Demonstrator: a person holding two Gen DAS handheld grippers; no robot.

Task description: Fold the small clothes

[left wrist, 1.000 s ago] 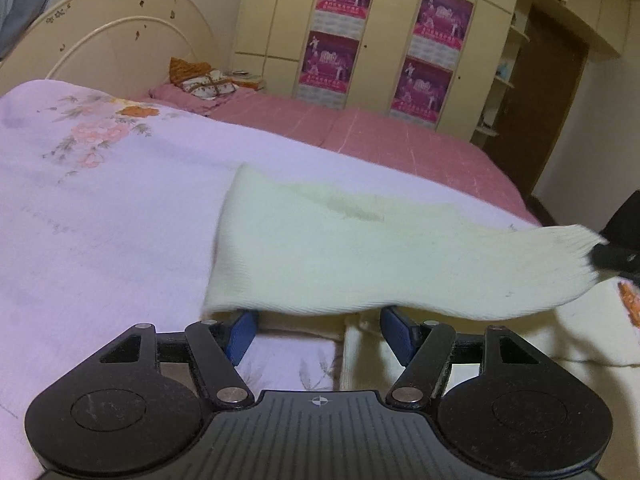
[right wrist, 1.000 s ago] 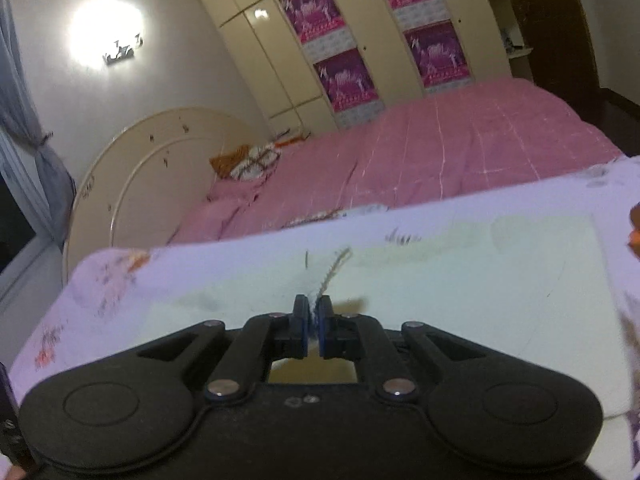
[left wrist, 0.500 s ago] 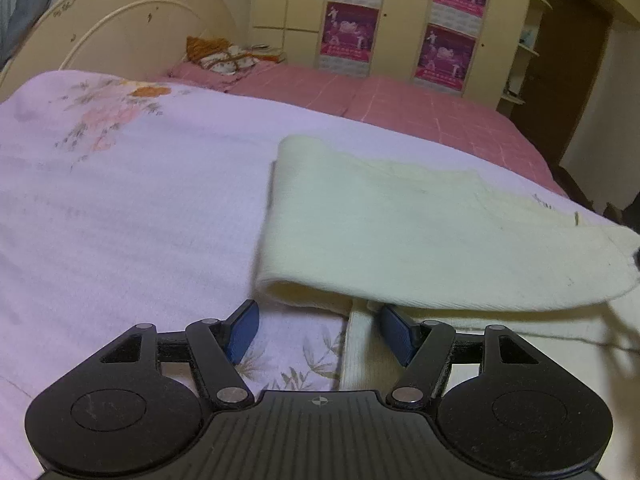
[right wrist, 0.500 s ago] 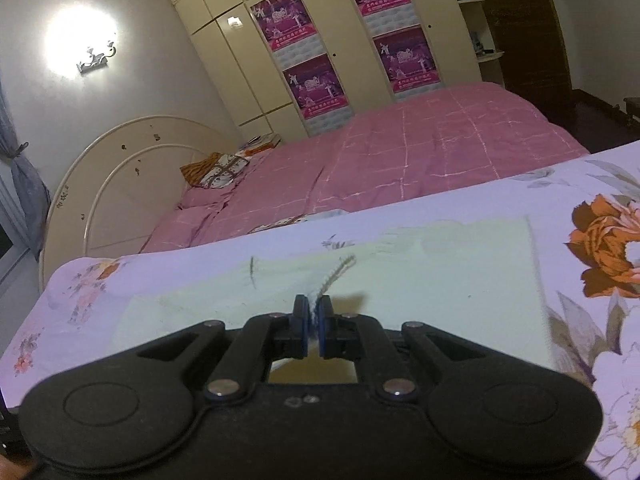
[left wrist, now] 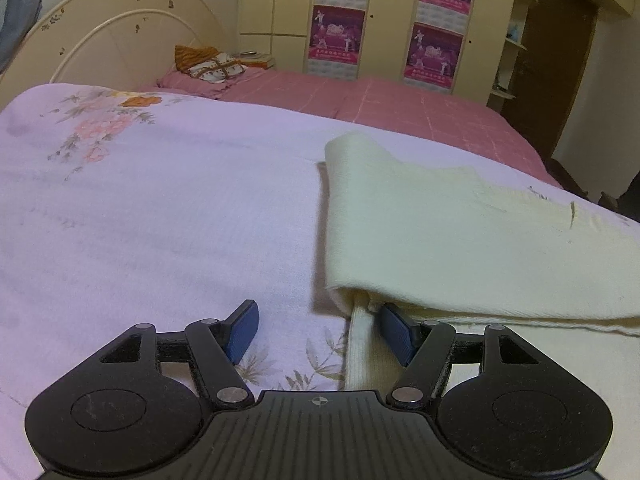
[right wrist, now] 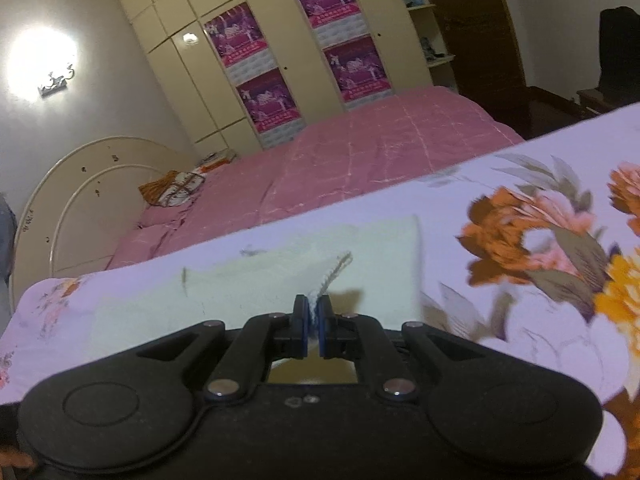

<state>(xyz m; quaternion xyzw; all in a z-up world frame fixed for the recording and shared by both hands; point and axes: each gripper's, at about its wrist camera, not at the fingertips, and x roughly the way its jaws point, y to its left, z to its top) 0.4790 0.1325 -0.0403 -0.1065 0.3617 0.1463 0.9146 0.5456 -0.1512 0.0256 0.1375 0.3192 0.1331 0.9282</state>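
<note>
A cream knitted garment [left wrist: 460,240] lies folded over itself on the lilac floral bedspread [left wrist: 160,216]. My left gripper [left wrist: 316,332] is open at the garment's near left corner; its right finger [left wrist: 394,334] is tucked under the folded upper layer and rests on the lower layer, its left finger [left wrist: 242,330] over bare bedspread. In the right wrist view the garment [right wrist: 260,292] lies flat ahead. My right gripper [right wrist: 314,318] is shut on a pinched corner of the garment that sticks up between the pads.
A pink quilted bed [left wrist: 380,104] lies beyond, with a curved cream headboard [left wrist: 120,40] and a pillow pile [left wrist: 212,66]. A wardrobe with purple posters [left wrist: 432,48] fills the back wall. Large orange flowers [right wrist: 560,240] are printed on the bedspread at right.
The folded upper layer has come down flat onto the lower layer. My left gripper has shifted left to the garment's corner. My right gripper stays shut on the cloth and has moved right.
</note>
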